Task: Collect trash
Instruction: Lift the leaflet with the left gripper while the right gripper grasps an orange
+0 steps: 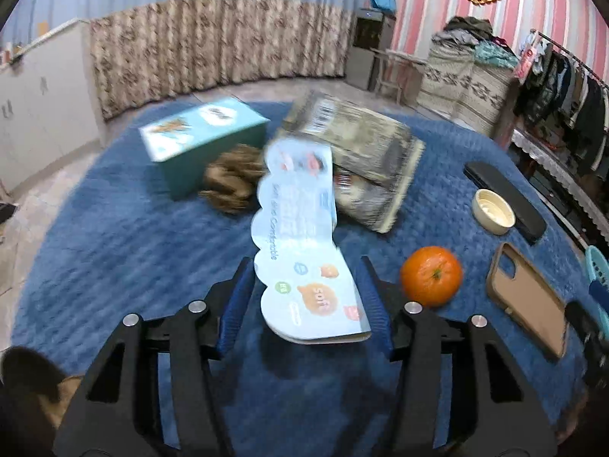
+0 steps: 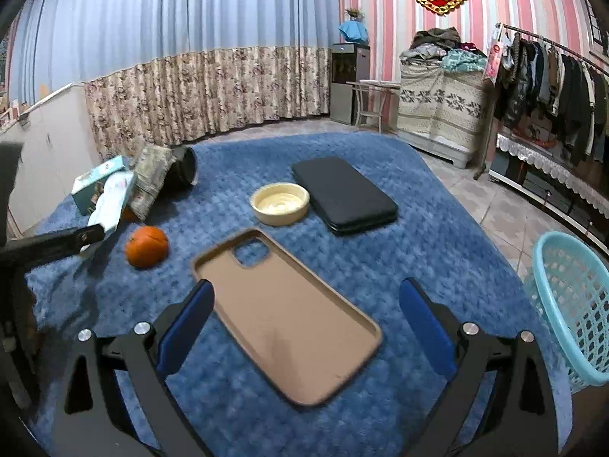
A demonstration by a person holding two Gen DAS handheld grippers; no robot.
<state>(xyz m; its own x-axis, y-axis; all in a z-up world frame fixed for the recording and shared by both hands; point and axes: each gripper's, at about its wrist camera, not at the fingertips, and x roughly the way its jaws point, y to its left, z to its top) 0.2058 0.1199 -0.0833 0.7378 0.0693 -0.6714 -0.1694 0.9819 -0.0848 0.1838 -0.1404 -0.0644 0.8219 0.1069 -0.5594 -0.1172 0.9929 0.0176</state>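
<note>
My left gripper (image 1: 308,297) is shut on a light blue paper package wrapper (image 1: 300,243) with "soft" printed on it, held above the blue cloth; the wrapper also shows in the right wrist view (image 2: 112,200). A crumpled brown paper wad (image 1: 232,182) lies beside a teal box (image 1: 201,141). A grey-patterned wrapper (image 1: 361,152) lies behind the held piece. My right gripper (image 2: 306,316) is open and empty, its fingers either side of a brown phone case (image 2: 285,320). A turquoise plastic basket (image 2: 571,304) stands off the table's right edge.
An orange (image 1: 432,276) lies right of my left gripper, also in the right wrist view (image 2: 146,247). A cream bowl (image 2: 279,202) and a black case (image 2: 342,194) sit behind the phone case. The table is covered with a blue cloth (image 2: 418,251).
</note>
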